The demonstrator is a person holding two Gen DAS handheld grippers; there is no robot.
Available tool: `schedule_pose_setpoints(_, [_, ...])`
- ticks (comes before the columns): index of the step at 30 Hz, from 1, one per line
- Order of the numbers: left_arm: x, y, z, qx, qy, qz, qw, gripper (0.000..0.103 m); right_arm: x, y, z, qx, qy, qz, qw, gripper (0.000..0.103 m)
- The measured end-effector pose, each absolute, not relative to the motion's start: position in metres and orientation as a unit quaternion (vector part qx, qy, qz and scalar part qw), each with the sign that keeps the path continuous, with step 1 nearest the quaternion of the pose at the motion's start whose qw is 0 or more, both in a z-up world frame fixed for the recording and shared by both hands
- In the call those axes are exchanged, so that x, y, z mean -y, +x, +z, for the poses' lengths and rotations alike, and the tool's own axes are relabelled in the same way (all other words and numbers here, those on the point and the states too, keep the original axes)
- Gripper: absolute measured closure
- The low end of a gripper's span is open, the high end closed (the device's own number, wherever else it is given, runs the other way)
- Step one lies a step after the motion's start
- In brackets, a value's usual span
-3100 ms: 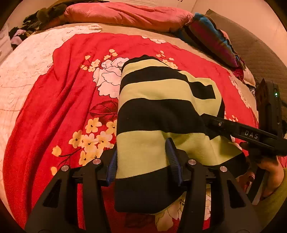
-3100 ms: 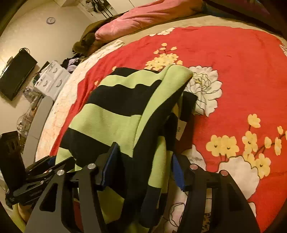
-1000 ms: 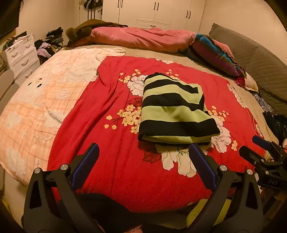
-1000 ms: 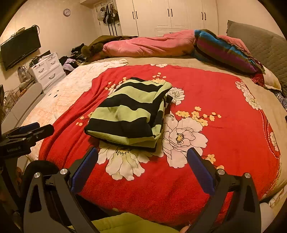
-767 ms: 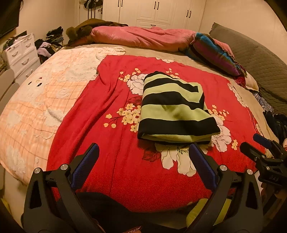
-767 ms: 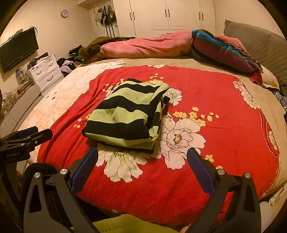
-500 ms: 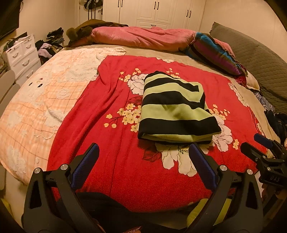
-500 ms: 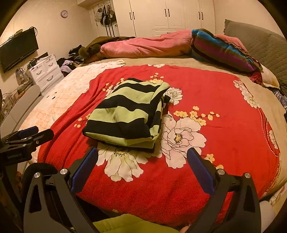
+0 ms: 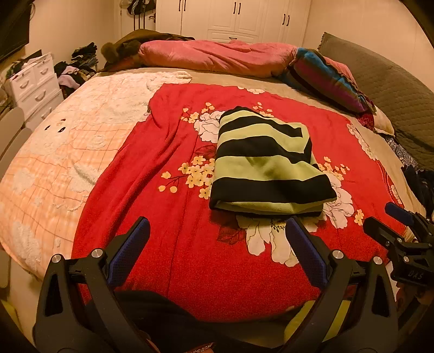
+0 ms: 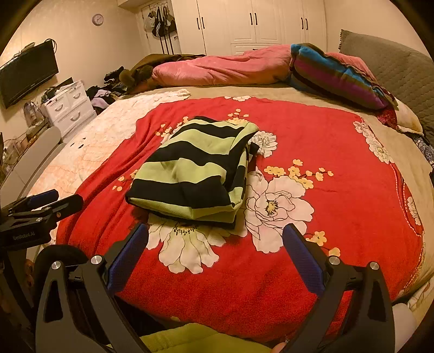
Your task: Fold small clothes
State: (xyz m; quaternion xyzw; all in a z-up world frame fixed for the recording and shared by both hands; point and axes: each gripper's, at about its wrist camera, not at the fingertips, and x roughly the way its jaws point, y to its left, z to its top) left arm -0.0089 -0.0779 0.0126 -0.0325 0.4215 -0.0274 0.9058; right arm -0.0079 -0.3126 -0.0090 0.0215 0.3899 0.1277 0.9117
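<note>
Closest to me, the left gripper [image 9: 217, 239] is held back over the near edge of the bed with its blue-padded fingers spread wide and nothing between them. The right gripper [image 10: 214, 244] sits the same way beside it, jaws well apart and empty. Both are clear of the cloth.

A little farther in, on the red floral blanket [image 9: 168, 244], lies the striped garment [image 9: 265, 165], black and pale green, folded into a compact, thick rectangle. Its near edge looks neat; along the right side the layers seem slightly uneven, though the fisheye makes that hard to judge.

To my eye the fold on this piece is finished and the person is between items. The next move would call for either setting this bundle aside or fetching another small garment to lay flat on the blanket.

Beyond it, the pink duvet [image 10: 222, 68] is bunched along the far side, with white wardrobes [image 10: 255, 21] behind.
</note>
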Motion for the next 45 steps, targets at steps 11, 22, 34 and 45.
schedule_pose_setpoints(11, [0.0769,-0.0082,0.0090,-0.425,-0.028,-0.017,0.905,0.009,0.3092,-0.0086,-0.0134,-0.394,0.019,0.126,0.910,0.004])
schedule_pose_setpoints(22, [0.0778,-0.0082,0.0097,-0.425,-0.028,-0.017,0.905,0.009,0.3074,-0.0094,-0.0153,-0.395,0.018,0.127,0.910,0.004])
schedule_pose_setpoints(34, [0.0771,-0.0083,0.0093,-0.425,-0.027,-0.016,0.904,0.009,0.3075,-0.0091,-0.0159,-0.396,0.017,0.127,0.909,0.004])
schedule_pose_setpoints(45, [0.0734,-0.0097,0.0064,-0.426,-0.025,-0.012,0.904,0.009,0.3075,-0.0094,-0.0171,-0.396,0.017,0.127,0.909,0.004])
